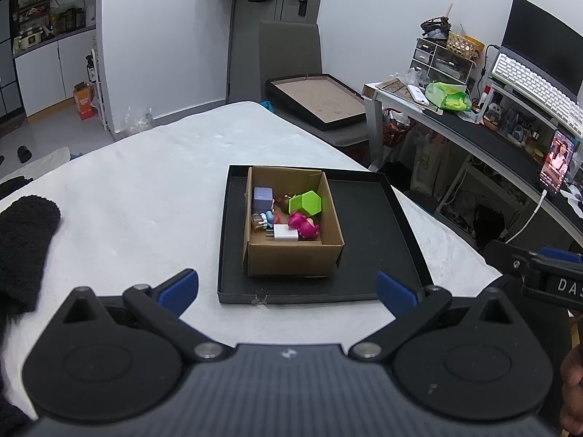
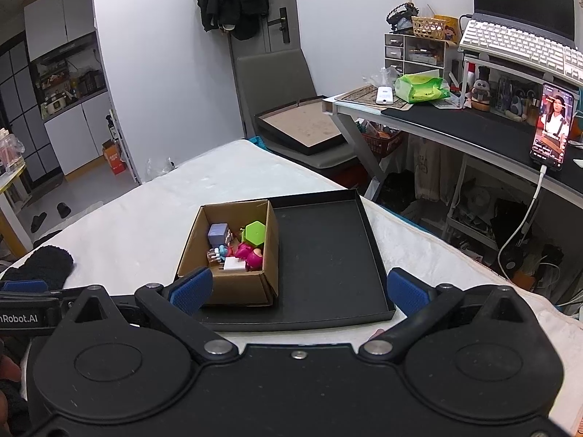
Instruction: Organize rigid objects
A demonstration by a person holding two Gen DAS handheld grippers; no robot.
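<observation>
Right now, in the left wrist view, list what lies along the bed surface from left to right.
Black fuzzy cloth → cardboard box of small toys → bare right half of the black tray → the right gripper at the picture's edge.

Grey chair (image 1: pixel 289 51), lit phone (image 2: pixel 552 127), keyboard (image 1: pixel 532 87)

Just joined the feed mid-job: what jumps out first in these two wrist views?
The open cardboard box stands in the left part of a black tray on the white-covered table, holding bright small things: a green hexagonal block, a lavender cube, a pink figure and a white charger. Both the left gripper and the right gripper are open, holding nothing.
</observation>
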